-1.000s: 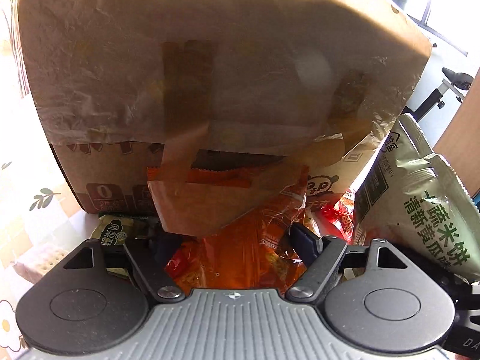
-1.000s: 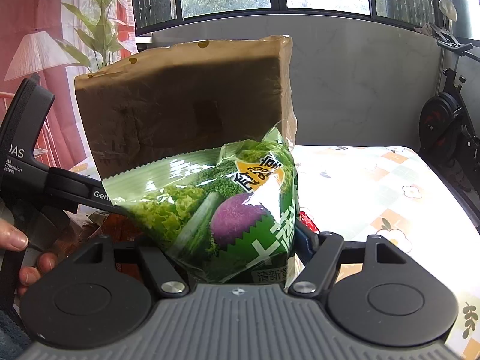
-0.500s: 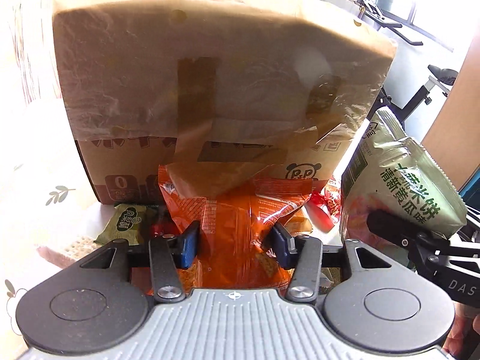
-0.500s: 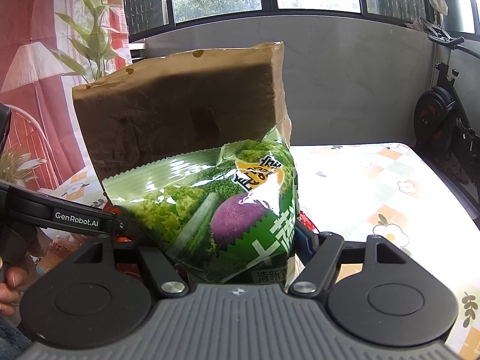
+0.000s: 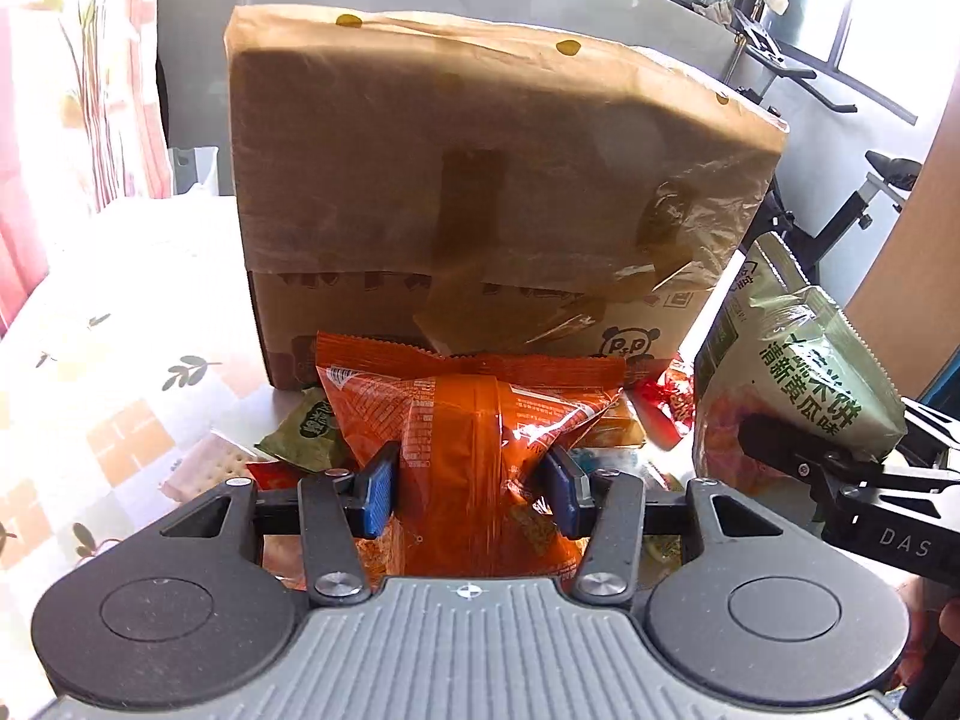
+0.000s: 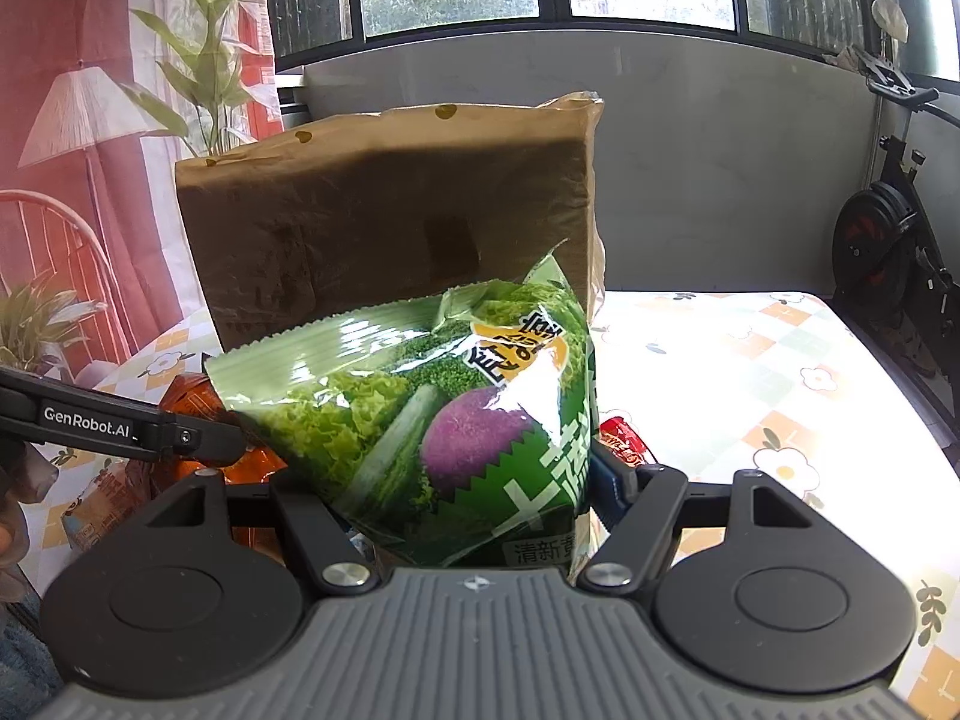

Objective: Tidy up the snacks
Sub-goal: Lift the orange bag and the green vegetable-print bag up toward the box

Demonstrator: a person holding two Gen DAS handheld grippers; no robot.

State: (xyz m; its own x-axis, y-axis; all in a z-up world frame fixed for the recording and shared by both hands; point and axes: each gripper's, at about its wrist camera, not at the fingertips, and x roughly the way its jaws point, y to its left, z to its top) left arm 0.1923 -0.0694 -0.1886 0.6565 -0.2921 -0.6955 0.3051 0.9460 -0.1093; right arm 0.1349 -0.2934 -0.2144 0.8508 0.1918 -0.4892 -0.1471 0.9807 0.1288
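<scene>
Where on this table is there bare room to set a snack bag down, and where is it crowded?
Bare tablecloth runs right of the cardboard box toward the exercise bike, and another free stretch lies left of the box. Crowded: the pile of small packets in front of the box, around the orange bag and green bag.

on the cardboard box [image 5: 504, 228] you can read "p&p" beside a panda face, near its lower right corner. the green snack bag [image 5: 798, 372] carries the chinese characters "清新黄瓜" on its back in the left wrist view, and "清新" shows again along its bottom edge in the right wrist view. you can also read "das" on the right gripper [image 5: 852, 474] arm and "genrobot.ai" on the left gripper [image 6: 180, 438] arm; the print on the orange snack bag [image 5: 474, 438] is too small to read.
</scene>
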